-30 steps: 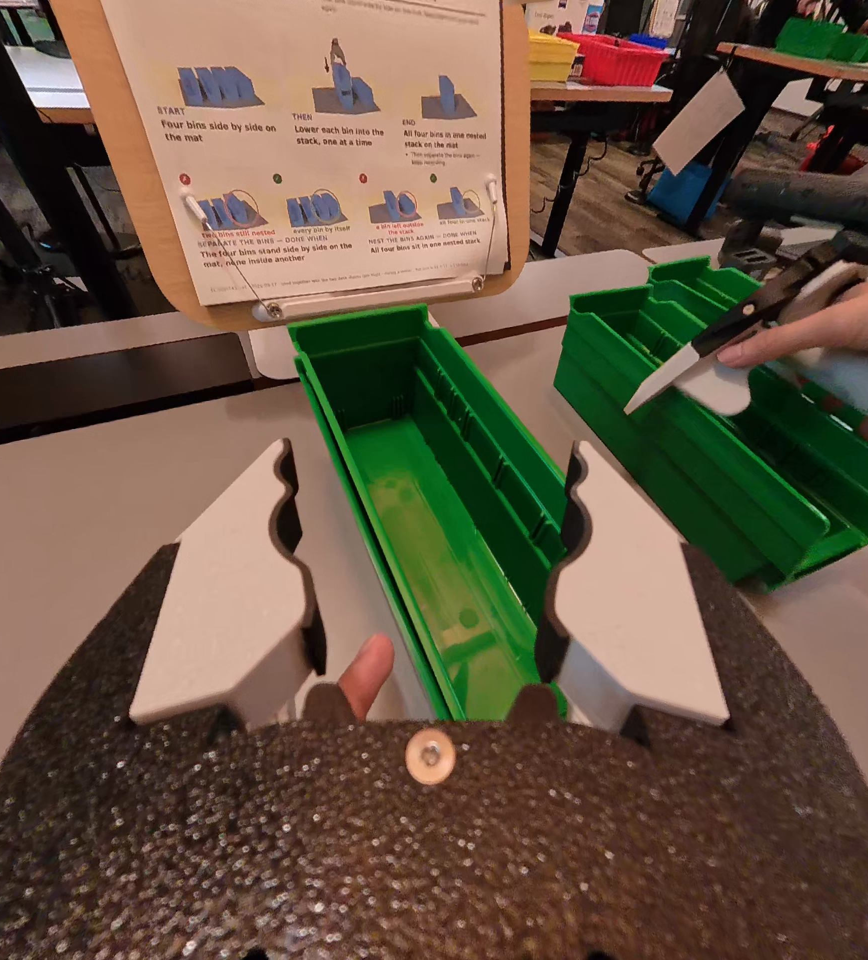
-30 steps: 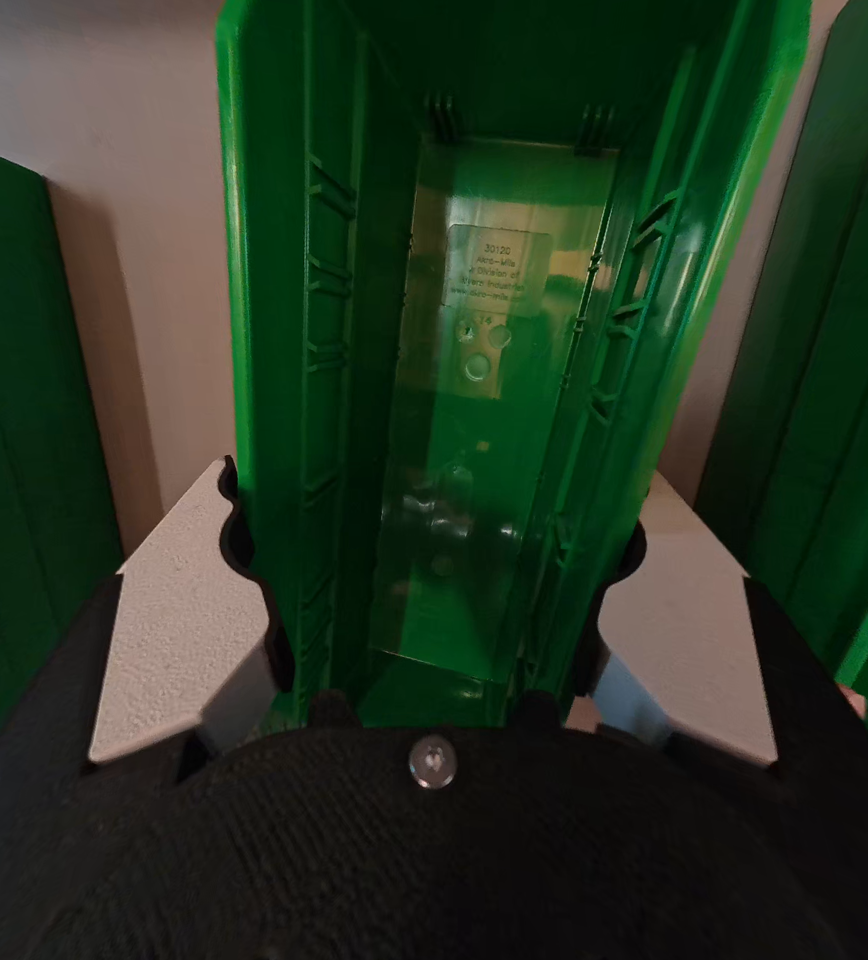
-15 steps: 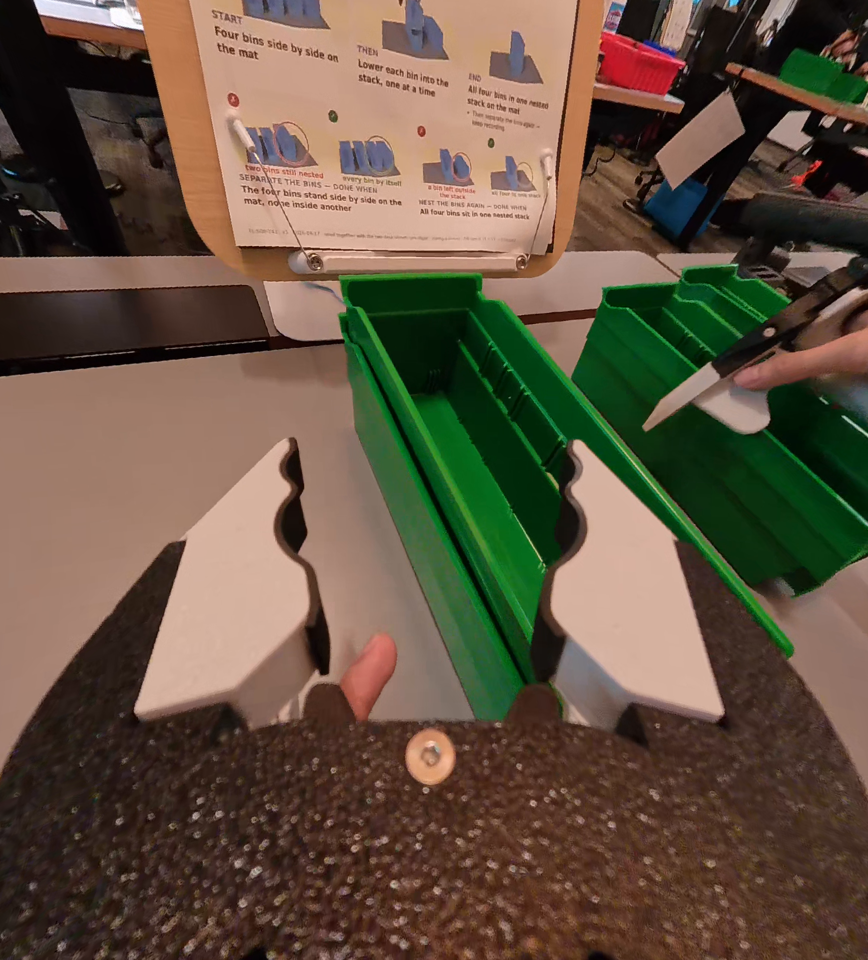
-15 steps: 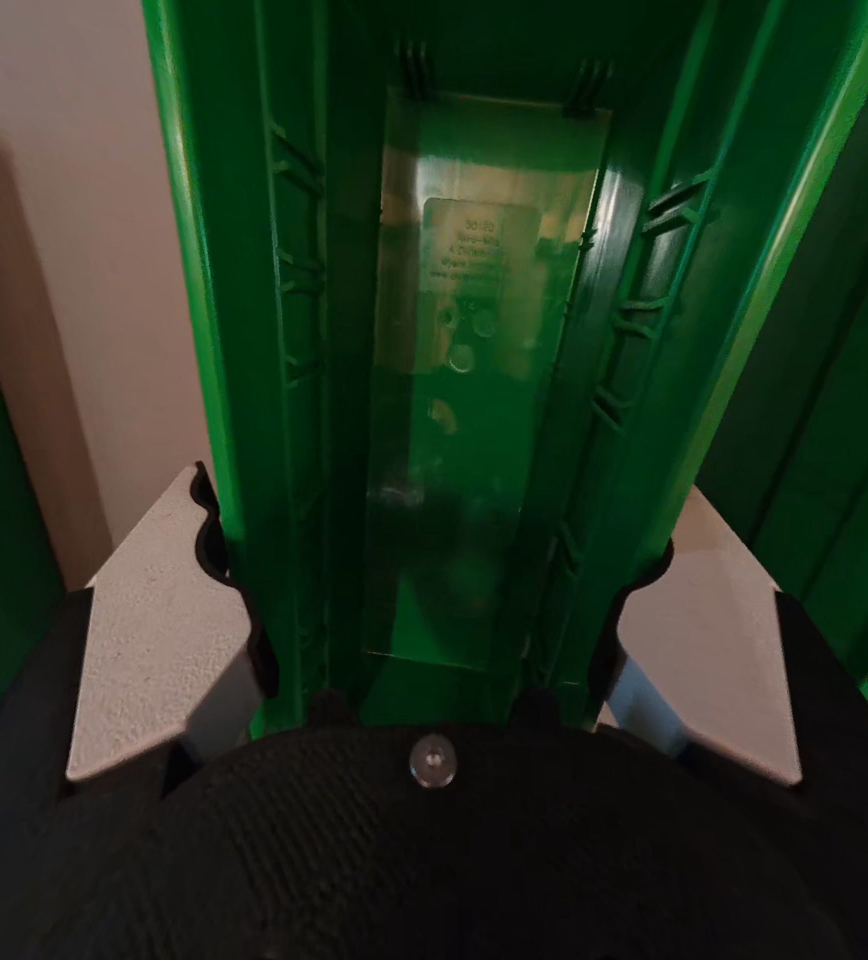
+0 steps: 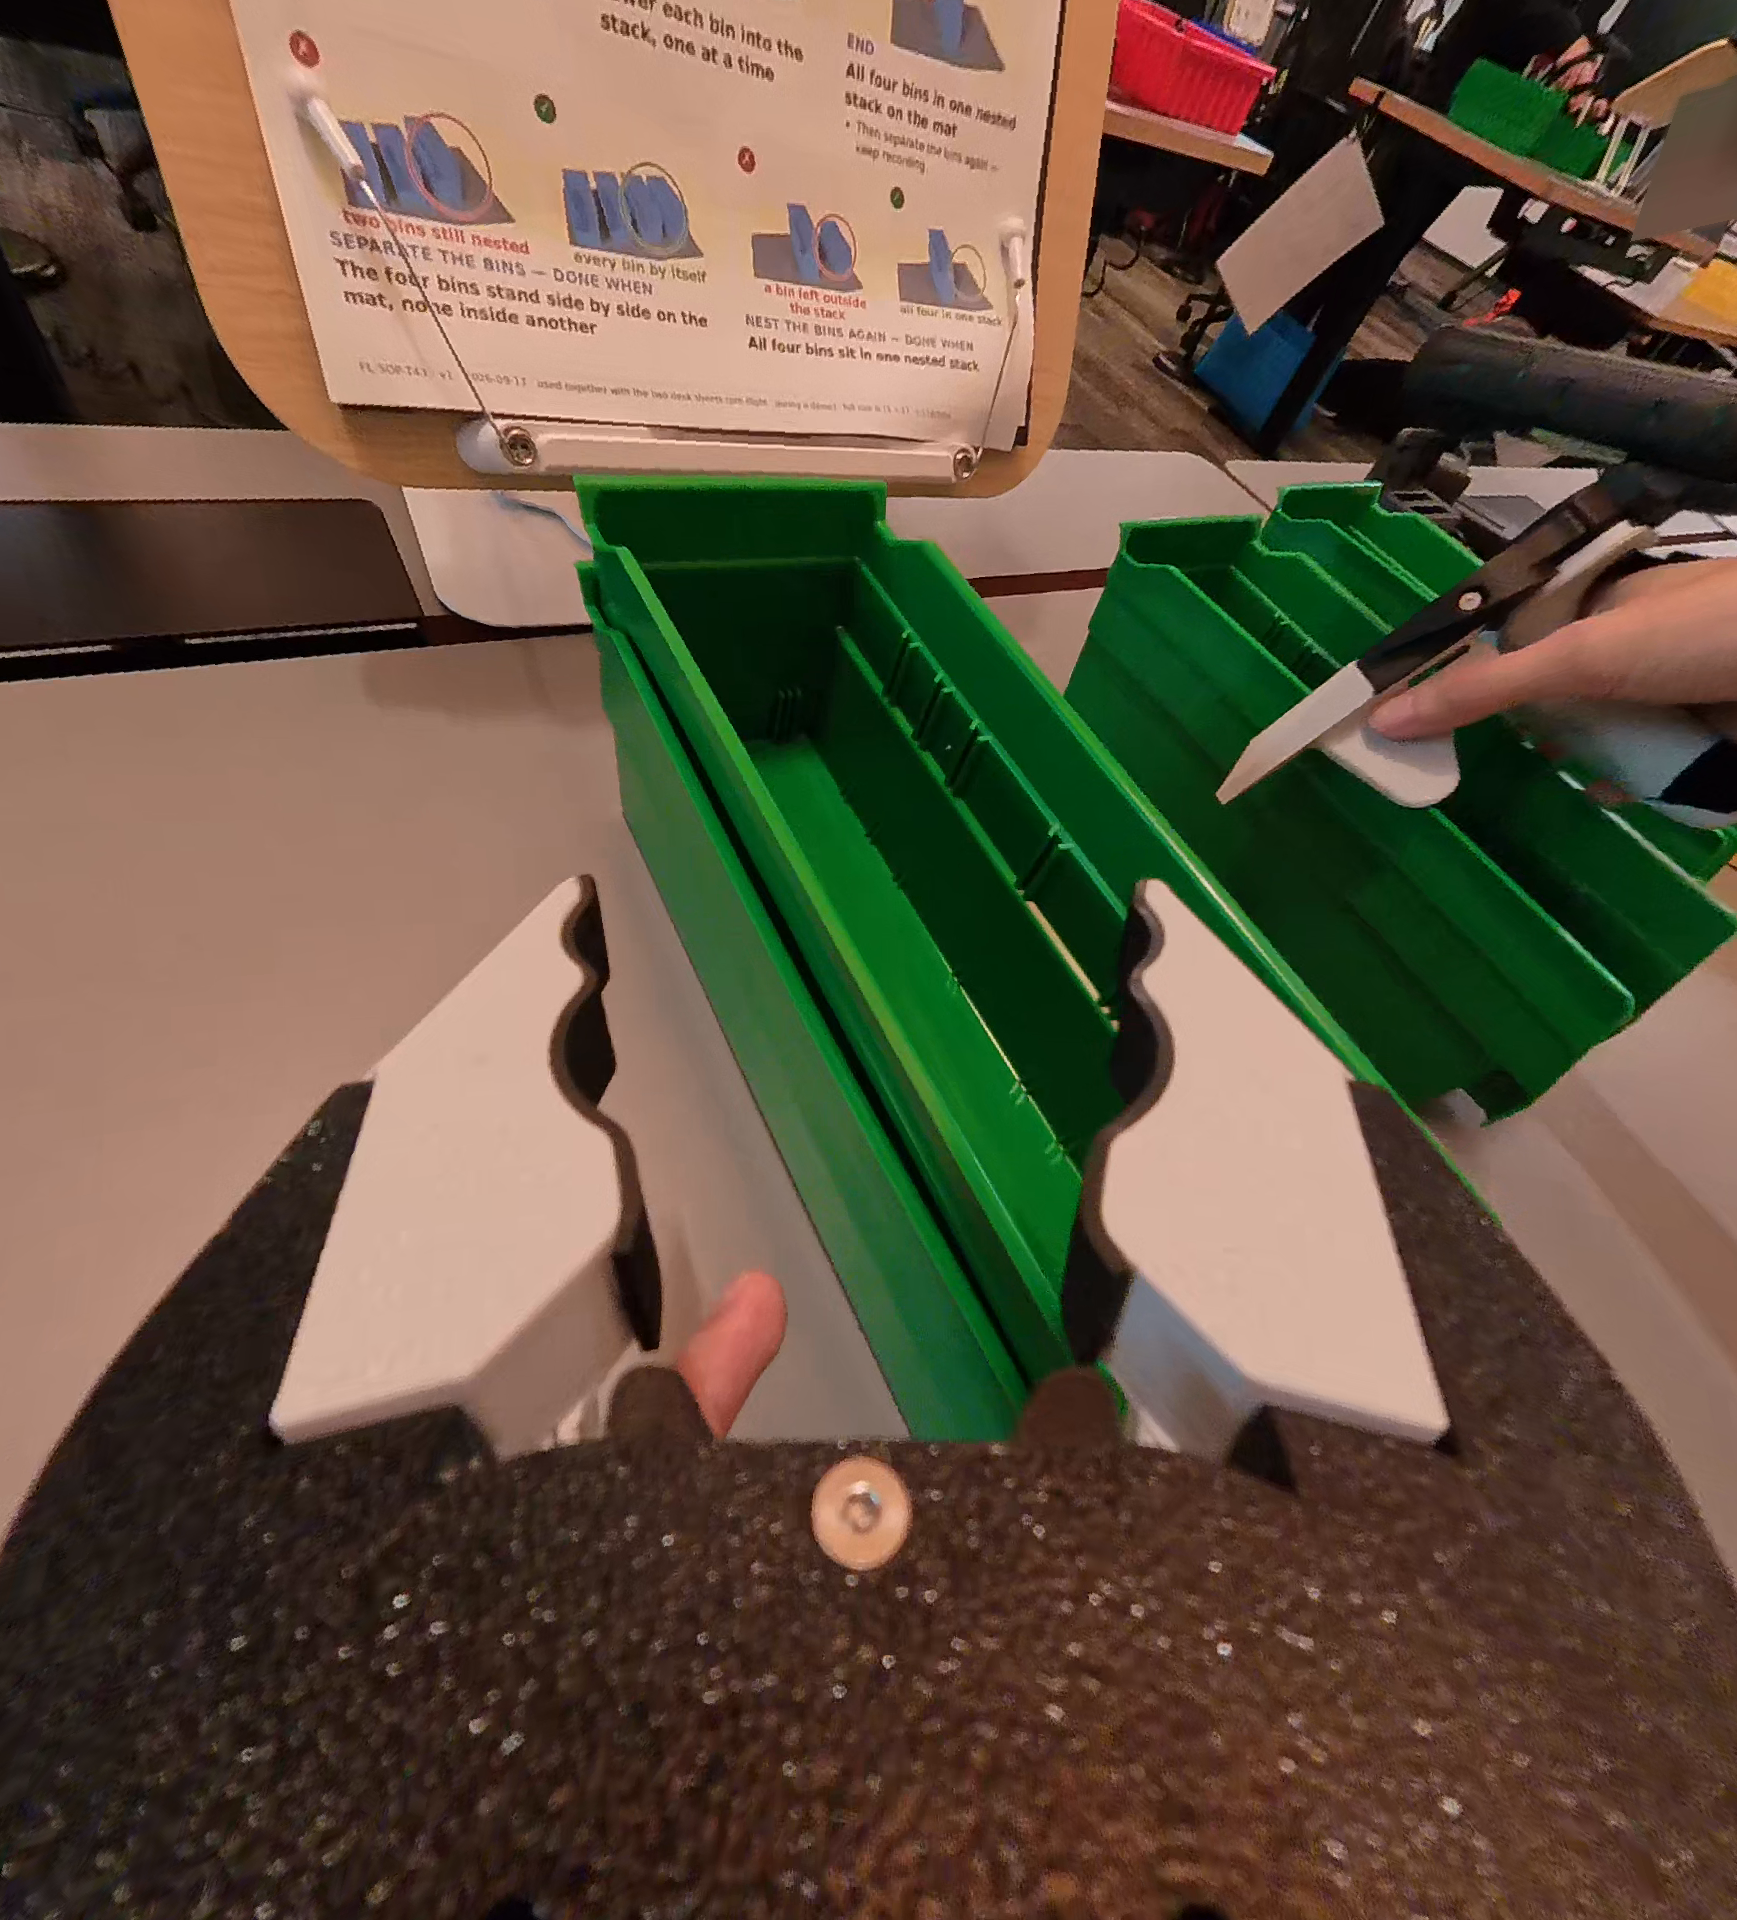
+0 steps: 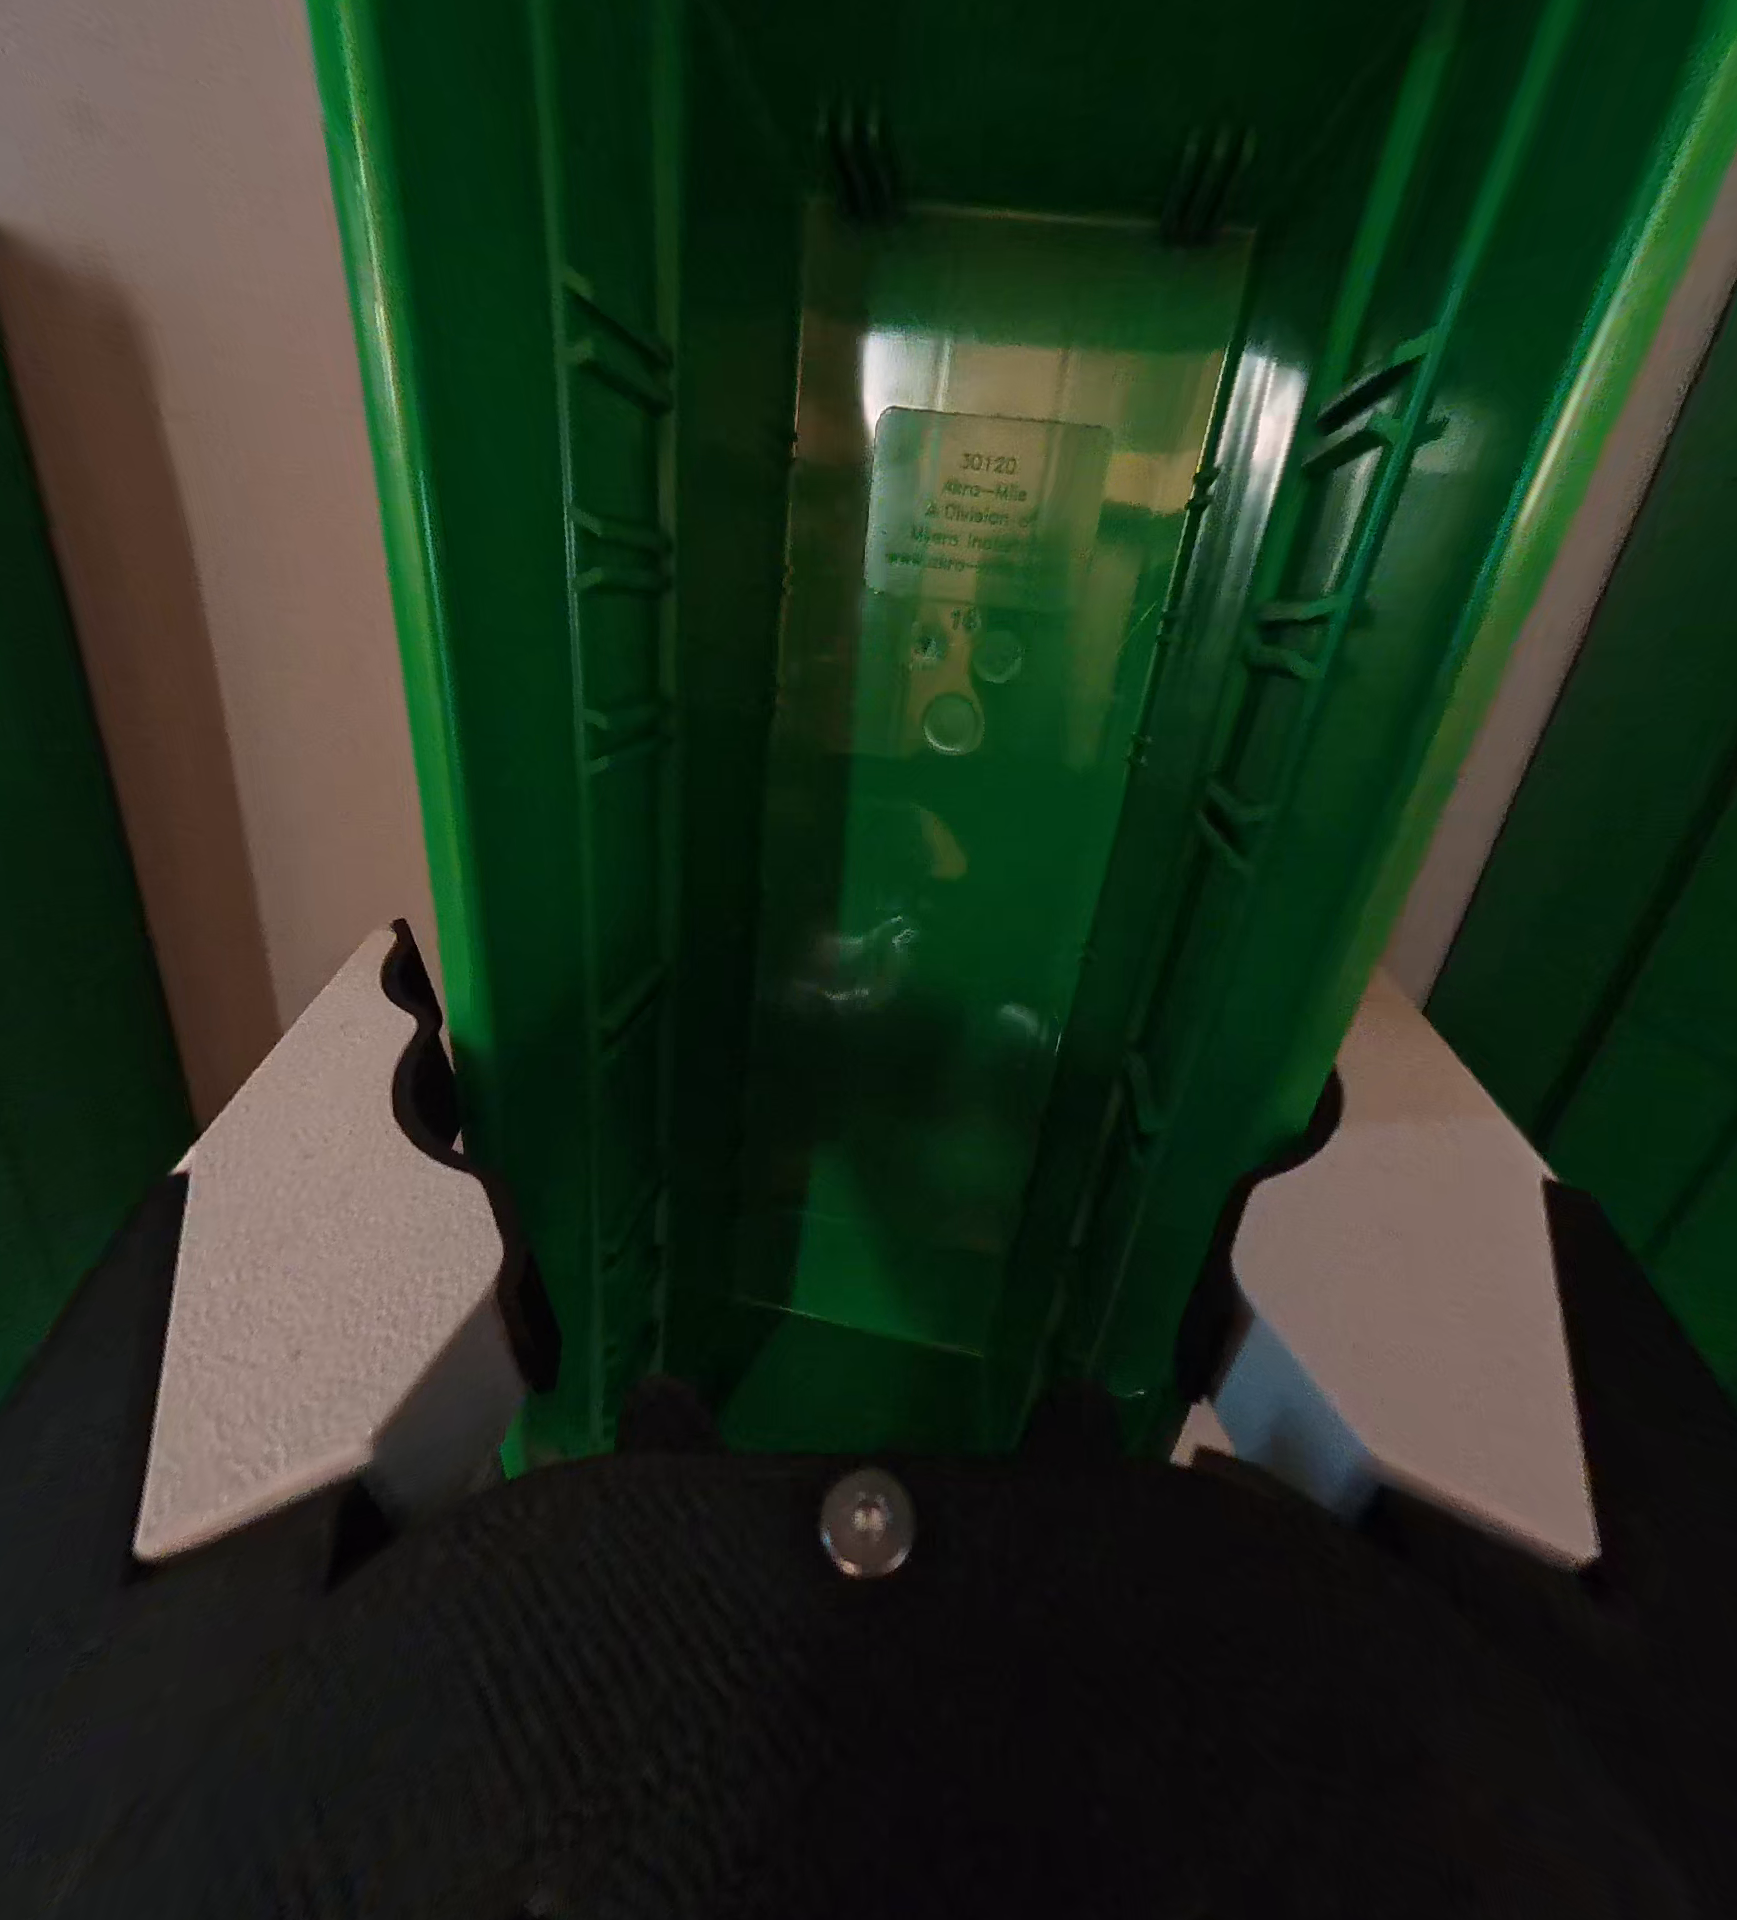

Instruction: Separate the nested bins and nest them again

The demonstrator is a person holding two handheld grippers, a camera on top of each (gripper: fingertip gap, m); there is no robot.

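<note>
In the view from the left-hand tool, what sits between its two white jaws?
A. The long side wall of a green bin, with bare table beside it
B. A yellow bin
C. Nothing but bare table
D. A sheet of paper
A: the left gripper has its jaws spread wide, and the near side wall of the green bin runs between them, with grey table to its left.

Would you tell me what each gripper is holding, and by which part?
The right gripper clasps the long green plastic bin across its outer side walls; the left gripper is open, holding nothing.
</note>
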